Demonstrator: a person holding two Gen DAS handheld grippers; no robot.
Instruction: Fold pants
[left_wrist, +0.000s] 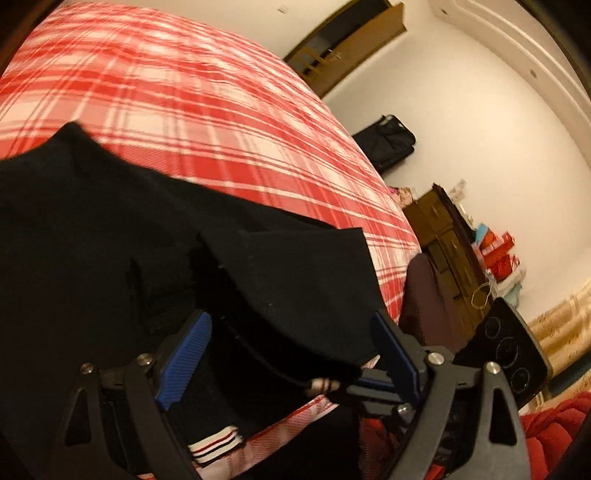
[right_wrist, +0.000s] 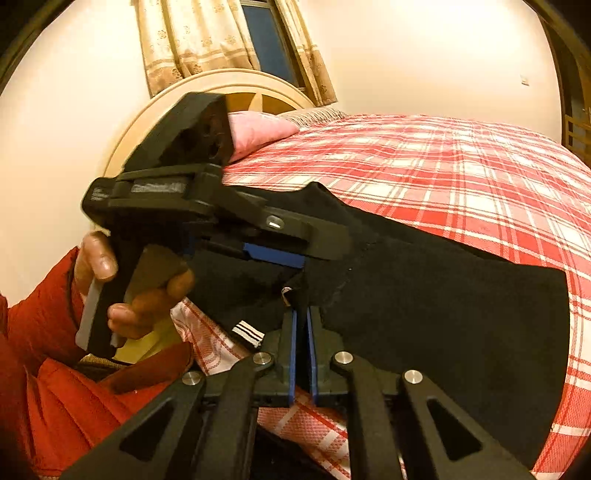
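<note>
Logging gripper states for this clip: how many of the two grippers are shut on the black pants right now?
1. The right gripper pinches the black pants at the near bed edge. The left gripper is open, fingers spread around a raised flap of cloth.

**Warm indoor light, heavy fisheye, some motion blur**

You've got yellowish room light; the cream-white walls (right_wrist: 424, 55) are near blown out in both views. The black fabric pants (left_wrist: 110, 229) are crushed to flat black with almost no fold detail. The red-and-white plaid bedsheet (left_wrist: 166, 74) smears in your left view. Straight edges bow and the corners vignette dark. Close-up gripper frames are soft.
</note>
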